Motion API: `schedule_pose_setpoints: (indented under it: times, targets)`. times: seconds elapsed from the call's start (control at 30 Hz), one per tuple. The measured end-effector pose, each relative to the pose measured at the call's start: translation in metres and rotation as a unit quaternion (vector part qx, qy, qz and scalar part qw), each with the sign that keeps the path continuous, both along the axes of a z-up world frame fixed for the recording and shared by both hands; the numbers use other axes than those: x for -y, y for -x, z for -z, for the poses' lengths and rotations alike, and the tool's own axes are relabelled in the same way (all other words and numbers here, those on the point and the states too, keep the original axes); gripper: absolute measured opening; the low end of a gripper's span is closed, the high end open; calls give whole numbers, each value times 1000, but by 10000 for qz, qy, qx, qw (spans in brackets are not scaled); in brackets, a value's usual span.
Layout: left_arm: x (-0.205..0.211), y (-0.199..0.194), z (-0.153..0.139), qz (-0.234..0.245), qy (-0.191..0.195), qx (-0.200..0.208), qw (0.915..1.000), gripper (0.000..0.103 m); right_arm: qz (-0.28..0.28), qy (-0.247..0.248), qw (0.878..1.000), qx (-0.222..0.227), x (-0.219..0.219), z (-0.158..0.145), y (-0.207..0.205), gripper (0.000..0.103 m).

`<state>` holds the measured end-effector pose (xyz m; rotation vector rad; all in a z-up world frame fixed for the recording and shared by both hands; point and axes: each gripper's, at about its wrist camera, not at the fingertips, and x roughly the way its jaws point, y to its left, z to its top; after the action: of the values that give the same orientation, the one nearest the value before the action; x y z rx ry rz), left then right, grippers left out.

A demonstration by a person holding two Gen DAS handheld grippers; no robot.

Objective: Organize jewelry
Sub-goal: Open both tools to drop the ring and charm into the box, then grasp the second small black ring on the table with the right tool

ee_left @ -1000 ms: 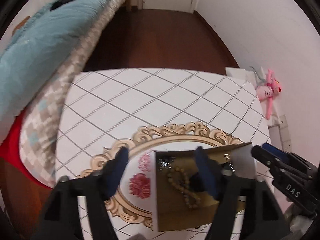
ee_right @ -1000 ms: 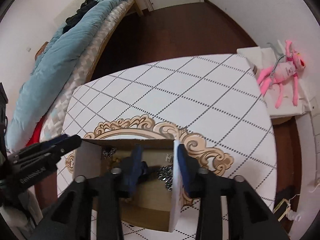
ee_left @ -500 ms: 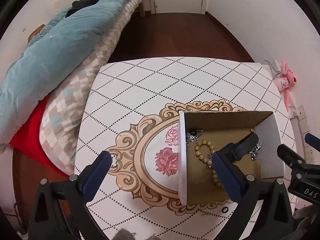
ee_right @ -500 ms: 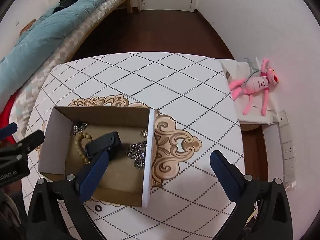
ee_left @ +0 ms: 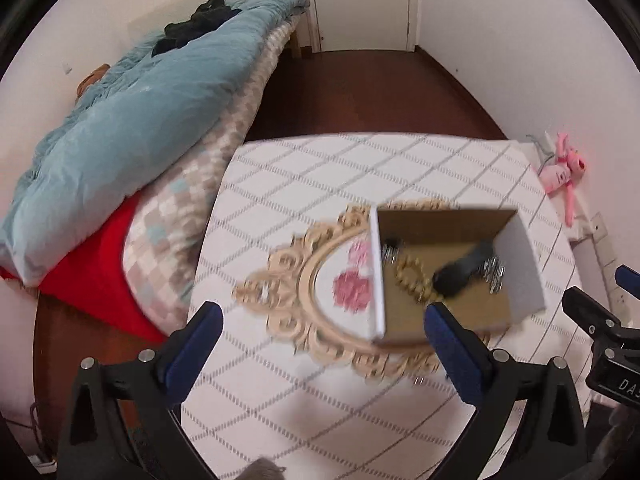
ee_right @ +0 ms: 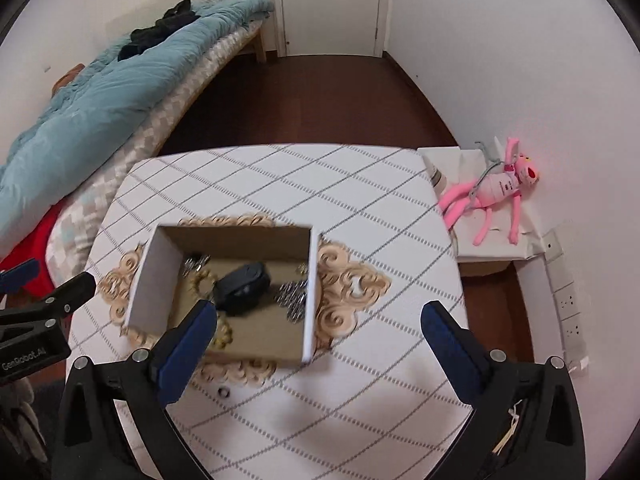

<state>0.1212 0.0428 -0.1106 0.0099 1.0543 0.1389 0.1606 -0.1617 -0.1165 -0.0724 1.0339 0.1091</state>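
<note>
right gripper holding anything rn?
No: in the right wrist view the right gripper is wide open with nothing between its fingers, above the table beside the cardboard box.

Left tongs (ee_left: pixel 322 334), right tongs (ee_right: pixel 320 330): black plastic frames, blue pads, silver screws, white lettering on body.

White tablecloth (ee_right: pixel 360 208) grey diamond grid; brown box (ee_right: pixel 240 240); pink plush (ee_right: pixel 496 192); teal duvet (ee_left: pixel 132 128).

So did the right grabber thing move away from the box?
Yes. The right gripper has pulled up and back from the cardboard box; earlier its fingers pinched the box's right wall, now they are spread open above the table.
</note>
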Motion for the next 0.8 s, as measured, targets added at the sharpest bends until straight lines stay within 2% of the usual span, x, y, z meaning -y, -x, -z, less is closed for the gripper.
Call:
schedule_pose_setpoints:
  times: [0.07,0.23,0.27,0.33,0.37,0.4,0.53,0.8]
  targets:
    - [-4,14,17,-111,22,-154,9998,103,-58,-17,10000,-37,-4,12,16,103]
    - [-10,35,81,-144,131,-796,9966,103,-178,-225,9991,-312,-14,59,44,101]
    - [-11,38,94,-123,170,-913,9956,103,-219,-349,9987,-304,-16,70,49,98]
    - [-12,43,110,-129,200,-1053,9942,103,-325,-476,9977,-352,-22,88,55,81]
    - [-12,44,114,-112,230,-1078,9938,103,-375,-516,9972,-395,-25,95,57,72]
    - [-13,46,117,-105,258,-1076,9938,103,-421,-565,9967,-392,-28,99,58,69]
    - [-14,47,128,-106,228,-1118,9934,102,-649,-619,9955,-304,-41,115,64,63]
    - [-17,50,129,-127,347,-1078,9935,103,-864,-528,9945,-277,-59,129,62,43]
